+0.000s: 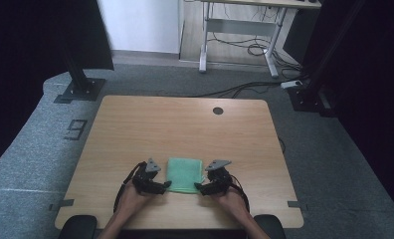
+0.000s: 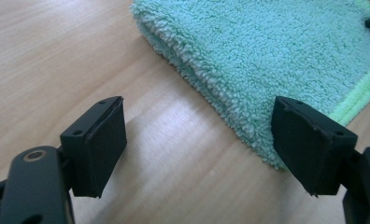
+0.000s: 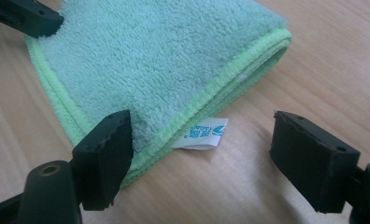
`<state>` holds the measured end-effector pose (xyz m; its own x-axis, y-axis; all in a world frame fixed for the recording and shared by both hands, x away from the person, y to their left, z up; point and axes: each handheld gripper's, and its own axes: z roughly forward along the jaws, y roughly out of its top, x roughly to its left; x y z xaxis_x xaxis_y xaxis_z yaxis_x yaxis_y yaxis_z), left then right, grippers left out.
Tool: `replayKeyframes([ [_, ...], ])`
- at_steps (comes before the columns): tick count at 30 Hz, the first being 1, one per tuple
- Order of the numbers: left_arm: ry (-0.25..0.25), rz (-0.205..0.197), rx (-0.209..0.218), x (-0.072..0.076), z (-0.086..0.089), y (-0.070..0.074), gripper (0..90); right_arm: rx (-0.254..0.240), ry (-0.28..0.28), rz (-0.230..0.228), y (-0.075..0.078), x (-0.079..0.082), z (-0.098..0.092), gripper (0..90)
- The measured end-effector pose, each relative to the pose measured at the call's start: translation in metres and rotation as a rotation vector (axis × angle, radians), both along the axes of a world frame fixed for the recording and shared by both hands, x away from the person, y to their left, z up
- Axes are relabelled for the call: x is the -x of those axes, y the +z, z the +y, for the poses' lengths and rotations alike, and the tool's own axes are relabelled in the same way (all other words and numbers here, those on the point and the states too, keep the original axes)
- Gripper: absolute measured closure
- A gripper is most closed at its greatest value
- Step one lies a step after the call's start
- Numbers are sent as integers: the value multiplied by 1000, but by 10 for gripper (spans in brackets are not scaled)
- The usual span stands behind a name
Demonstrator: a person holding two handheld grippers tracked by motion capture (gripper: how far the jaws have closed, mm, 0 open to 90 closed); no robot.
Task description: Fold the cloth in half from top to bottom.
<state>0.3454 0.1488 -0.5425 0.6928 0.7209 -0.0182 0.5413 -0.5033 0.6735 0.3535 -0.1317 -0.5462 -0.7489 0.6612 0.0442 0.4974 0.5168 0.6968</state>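
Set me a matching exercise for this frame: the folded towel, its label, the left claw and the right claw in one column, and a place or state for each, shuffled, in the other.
Things:
1. green folded towel
2. white label
3. left claw
4. right claw

Places or states:
A. open at the towel's fluffy folded edge
B. flat on the wooden table, between the two claws
C. open at the towel's stitched corner
D. pokes out from under the towel's hem

Pairs: 1-B, 2-D, 3-A, 4-C

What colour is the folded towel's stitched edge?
Lime green, brighter than the mint towel; the stitched edge shows best in the right gripper view.
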Motion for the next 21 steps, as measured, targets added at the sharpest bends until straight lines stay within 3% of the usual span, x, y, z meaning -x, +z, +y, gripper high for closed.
replayKeyframes([
  [21, 51, -17, 10, -49, -2, -2, 180, -5, -55, -13, 0, -48, -1, 238],
])
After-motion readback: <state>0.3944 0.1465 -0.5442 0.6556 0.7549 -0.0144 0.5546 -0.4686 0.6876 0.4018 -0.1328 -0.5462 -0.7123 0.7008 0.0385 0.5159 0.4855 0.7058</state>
